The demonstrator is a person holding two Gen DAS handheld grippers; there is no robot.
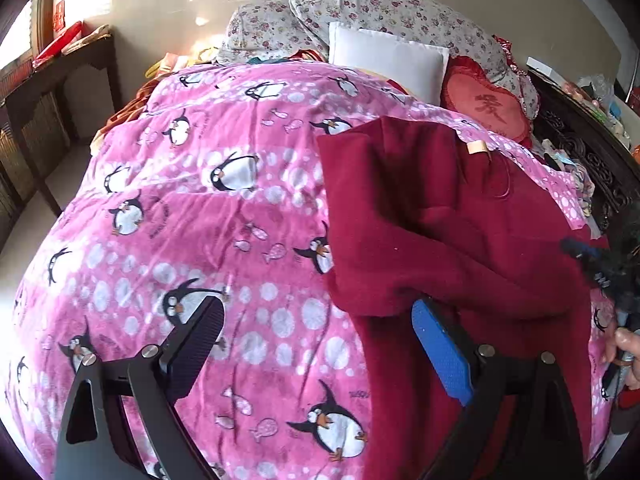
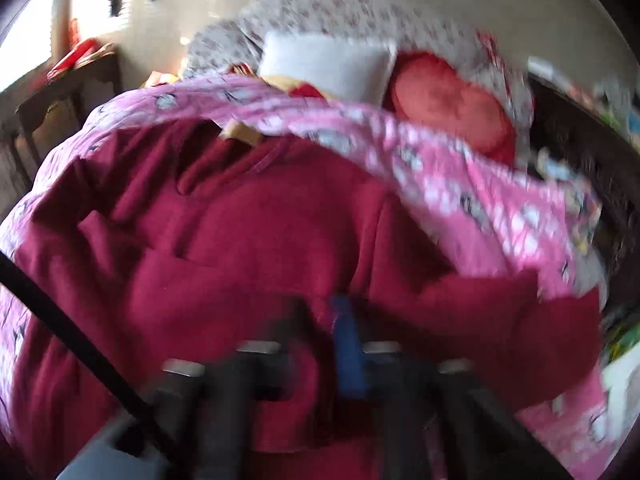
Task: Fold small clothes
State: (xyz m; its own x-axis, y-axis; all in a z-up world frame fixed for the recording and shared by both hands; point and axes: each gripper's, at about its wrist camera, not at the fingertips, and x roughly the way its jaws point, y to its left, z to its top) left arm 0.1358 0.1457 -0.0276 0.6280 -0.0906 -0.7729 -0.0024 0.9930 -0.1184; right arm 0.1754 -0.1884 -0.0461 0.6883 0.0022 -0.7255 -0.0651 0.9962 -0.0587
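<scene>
A dark red fleece garment (image 1: 452,216) is lying spread on a pink blanket (image 1: 192,208) printed with penguins, which is covering a bed. In the left wrist view, the left gripper (image 1: 316,344) is hanging over the blanket with its jaws standing wide apart and nothing between them; its black finger is sitting at about seven o'clock, and its blue-padded finger at about five o'clock is lying against the near hem of the garment, which is filling the frame from one o'clock down to five o'clock. A tan label (image 1: 476,147) is showing at the garment's neck, toward one o'clock. At three to four o'clock a blurred right gripper (image 1: 600,268) is showing at the garment's far edge, with part of a hand (image 1: 626,350) below it. In the heavily blurred right wrist view, the right gripper (image 2: 324,320) is sitting at six o'clock with its jaws clenched together; whether fabric is pinched between them cannot be told. The garment is filling the middle of that view, directly ahead of the fingers. A white pillow (image 1: 390,62), a red heart-shaped cushion (image 1: 486,110) and floral bedding (image 1: 384,12) are lying at twelve o'clock.
</scene>
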